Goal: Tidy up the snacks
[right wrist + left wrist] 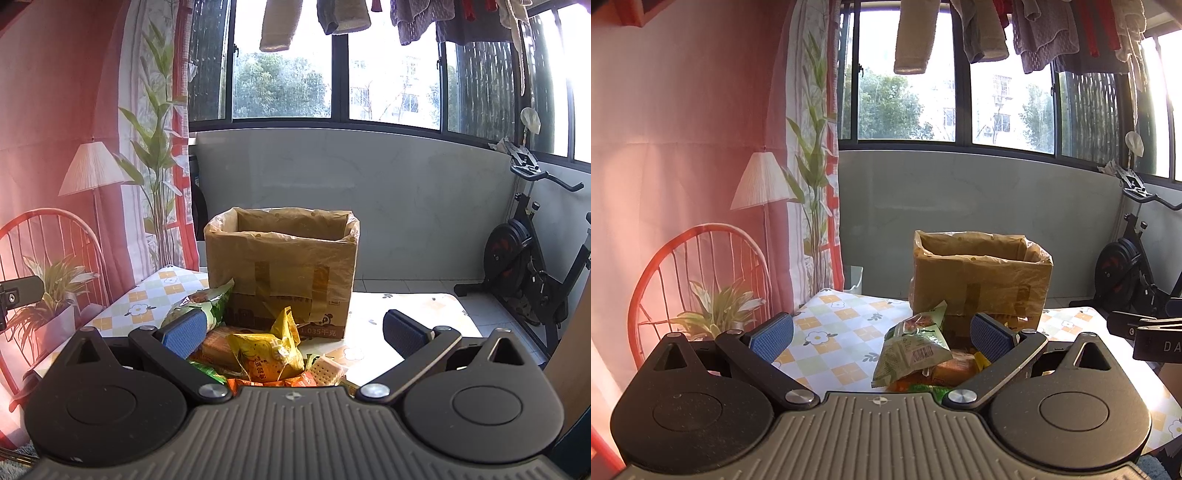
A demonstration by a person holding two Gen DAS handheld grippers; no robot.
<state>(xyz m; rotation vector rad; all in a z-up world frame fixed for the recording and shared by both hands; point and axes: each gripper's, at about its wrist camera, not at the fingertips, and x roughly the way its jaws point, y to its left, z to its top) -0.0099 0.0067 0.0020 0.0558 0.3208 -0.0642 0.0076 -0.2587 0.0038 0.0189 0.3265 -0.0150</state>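
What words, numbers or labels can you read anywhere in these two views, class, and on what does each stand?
"1.035千克": low on the front of the cardboard box, right wrist view.
"DA", cut off by the frame edge: on a black device at the right, left wrist view.
Green snack packet: barcode label, too small to read.
Yellow snack packet: print too crumpled and blurred.

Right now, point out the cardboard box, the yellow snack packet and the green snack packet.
cardboard box (280,266): right wrist view, front wall.
yellow snack packet (264,354): right wrist view, packet face.
green snack packet (912,350): left wrist view, packet face.
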